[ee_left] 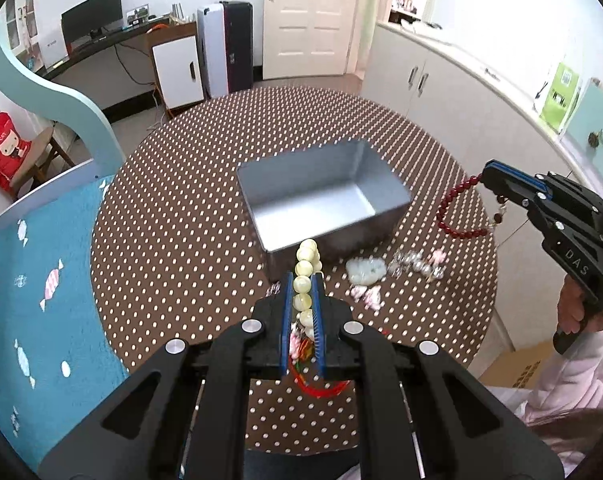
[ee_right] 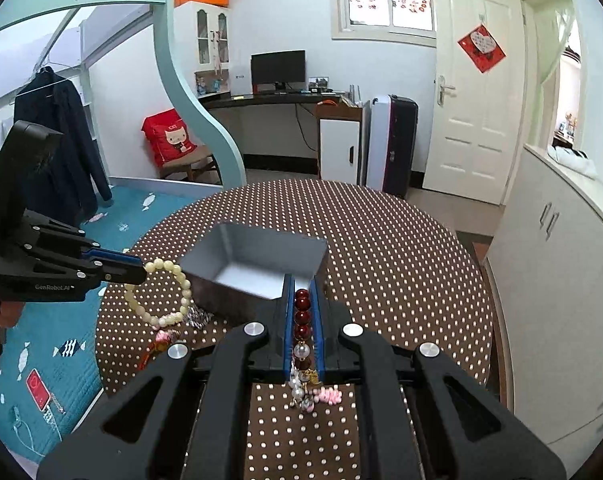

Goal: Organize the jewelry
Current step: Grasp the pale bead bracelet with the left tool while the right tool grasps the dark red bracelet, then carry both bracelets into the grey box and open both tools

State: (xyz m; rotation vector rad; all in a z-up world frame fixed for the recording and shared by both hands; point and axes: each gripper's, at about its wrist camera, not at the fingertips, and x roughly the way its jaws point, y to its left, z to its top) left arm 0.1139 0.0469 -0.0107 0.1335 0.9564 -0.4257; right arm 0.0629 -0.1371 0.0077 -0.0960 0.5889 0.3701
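Observation:
My left gripper (ee_left: 303,280) is shut on a cream bead bracelet (ee_left: 306,276), whose loop hangs free above the table in the right wrist view (ee_right: 169,300). My right gripper (ee_right: 302,284) is shut on a dark red bead bracelet (ee_right: 302,316), seen dangling from its tip in the left wrist view (ee_left: 457,208). An open grey metal box (ee_left: 321,196) sits mid-table between and beyond both grippers. Several loose pieces lie on the cloth near the box: a pale jade piece (ee_left: 365,271), a silvery pile (ee_left: 415,263) and pink charms (ee_left: 367,296).
The round table (ee_left: 181,200) wears a brown cloth with white dots. A teal bed (ee_left: 41,280) borders its left, white cabinets (ee_left: 441,76) its right. A person's hand and pink sleeve (ee_left: 581,332) hold the right gripper's handle. A chair with a red bag (ee_right: 173,144) stands behind.

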